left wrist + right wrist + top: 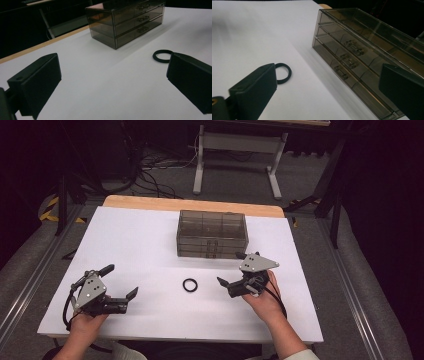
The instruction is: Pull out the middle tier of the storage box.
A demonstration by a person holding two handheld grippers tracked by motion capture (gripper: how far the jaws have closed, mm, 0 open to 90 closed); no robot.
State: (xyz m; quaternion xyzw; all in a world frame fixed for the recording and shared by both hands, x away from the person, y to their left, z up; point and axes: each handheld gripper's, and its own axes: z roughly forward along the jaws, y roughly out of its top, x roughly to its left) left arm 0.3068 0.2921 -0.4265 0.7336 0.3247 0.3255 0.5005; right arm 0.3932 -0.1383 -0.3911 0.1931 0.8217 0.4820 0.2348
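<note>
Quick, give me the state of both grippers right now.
Left gripper: open, holding nothing, above the white table.
Right gripper: open, holding nothing, between the black ring and the drawer box.

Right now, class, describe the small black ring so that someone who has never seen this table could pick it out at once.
Start at the white table top and find the smoky clear drawer box standing near its far edge. Come toward the person from the box's front: the black ring lies flat on the bare white surface, between the left gripper and right gripper. It is the only small, loose, round thing there.
</note>
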